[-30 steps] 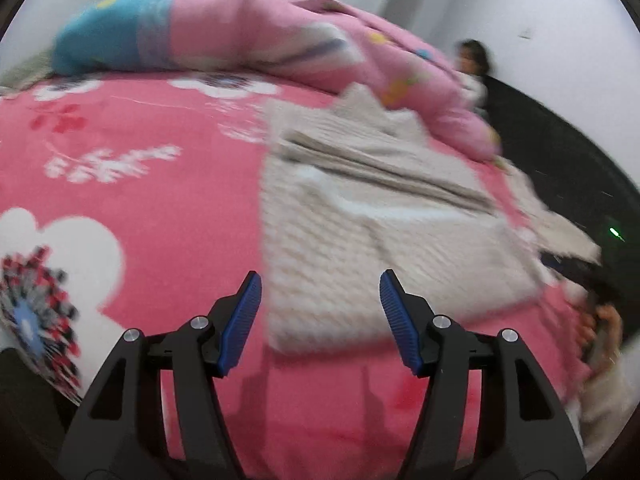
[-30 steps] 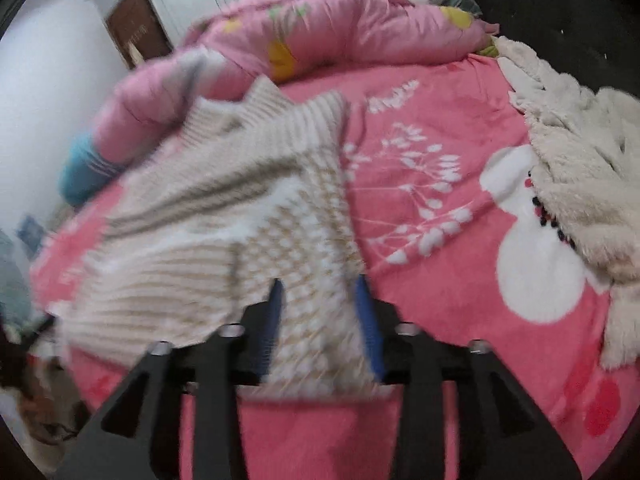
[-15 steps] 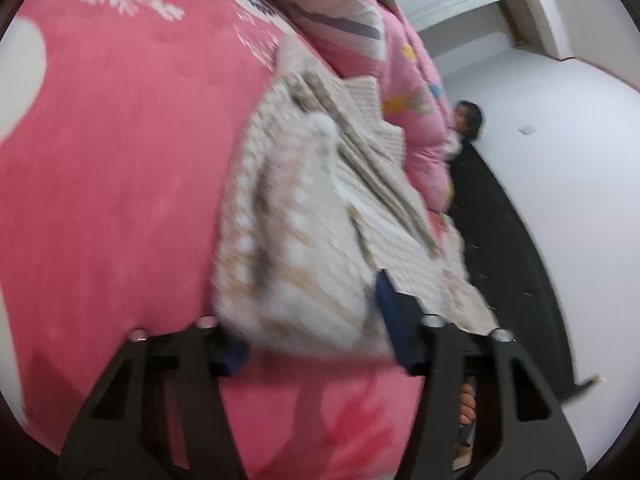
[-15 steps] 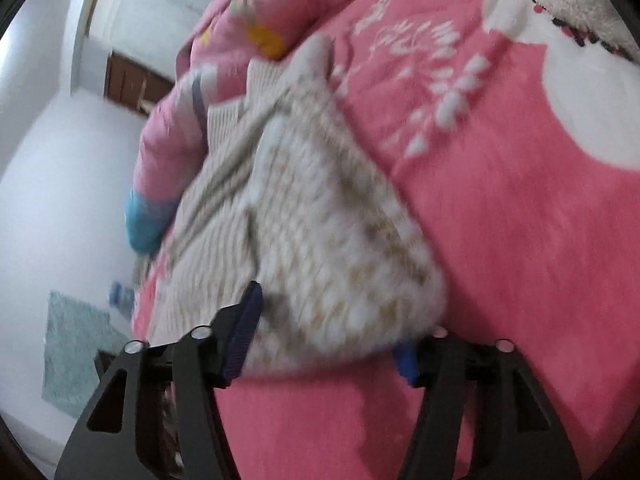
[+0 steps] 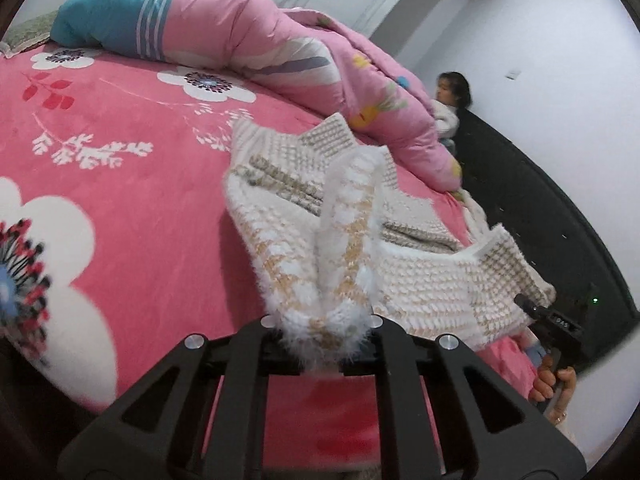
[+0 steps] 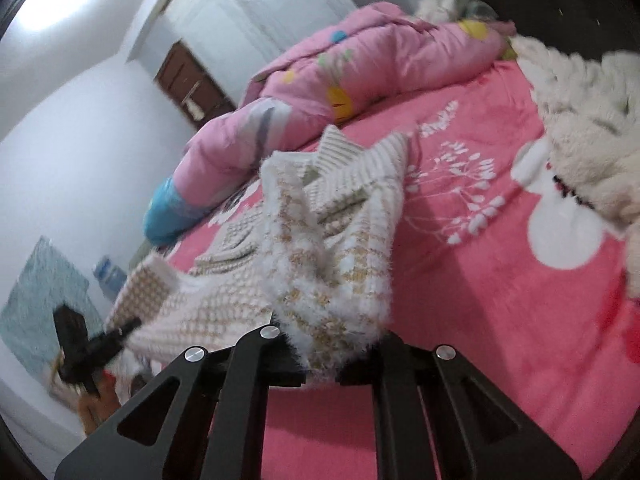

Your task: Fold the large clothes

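The left gripper [image 5: 326,332] has just been closing and its jaws now pinch the near edge of the sweater [image 5: 344,248], pointing down toward the far side. The right gripper [image 6: 332,344] has closed the same way on the other near corner. A bare hand [image 5: 554,384] holds the right gripper's handle.

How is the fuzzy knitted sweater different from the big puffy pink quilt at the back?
The sweater is cream and tan knit with fuzzy edges; the quilt is smooth pink with a blue end. The sweater's near edge is lifted off the bed, pinched by the left claw and right claw; the quilt lies bunched, untouched. Both are on the pink flowered blanket.
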